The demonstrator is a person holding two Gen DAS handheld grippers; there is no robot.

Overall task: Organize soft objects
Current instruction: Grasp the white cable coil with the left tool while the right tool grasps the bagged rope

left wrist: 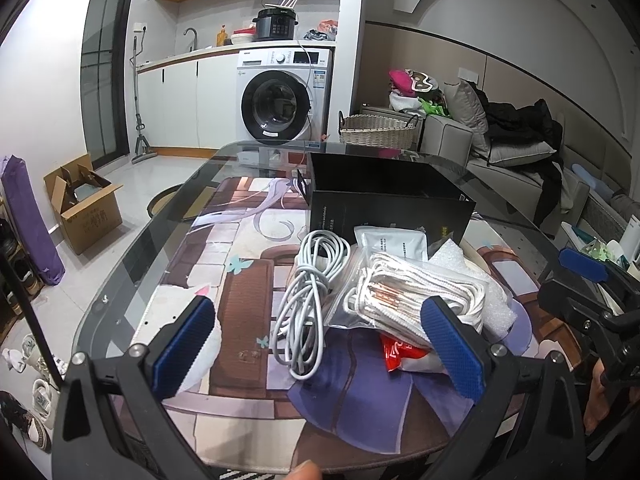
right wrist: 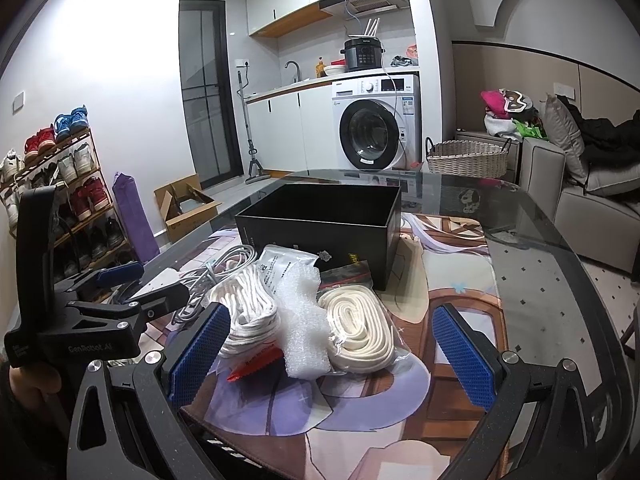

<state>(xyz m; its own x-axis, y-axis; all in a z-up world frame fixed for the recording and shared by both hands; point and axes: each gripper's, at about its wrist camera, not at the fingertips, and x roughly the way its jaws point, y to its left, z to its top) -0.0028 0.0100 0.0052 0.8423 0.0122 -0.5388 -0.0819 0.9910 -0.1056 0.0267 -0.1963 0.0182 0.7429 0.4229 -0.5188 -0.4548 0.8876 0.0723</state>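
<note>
both jaws stand wide apart and hold nothing: left gripper (left wrist: 318, 344), right gripper (right wrist: 332, 346). between and just ahead of the right jaws lie the foam sheet (right wrist: 302, 320) and the bagged cream strap (right wrist: 358, 326); the bagged white rope (left wrist: 404, 292) sits by the left gripper's right jaw, the grey cable (left wrist: 310, 292) between. beyond them the black box (right wrist: 320, 220) looks empty, so sorting seems hardly begun.

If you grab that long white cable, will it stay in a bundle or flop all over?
The white cable would probably flop: its loops lie loose on the mat, with no tie visible. It likely dangles and may slide on the smooth surface. It looks light, so lifting should be easy.
</note>
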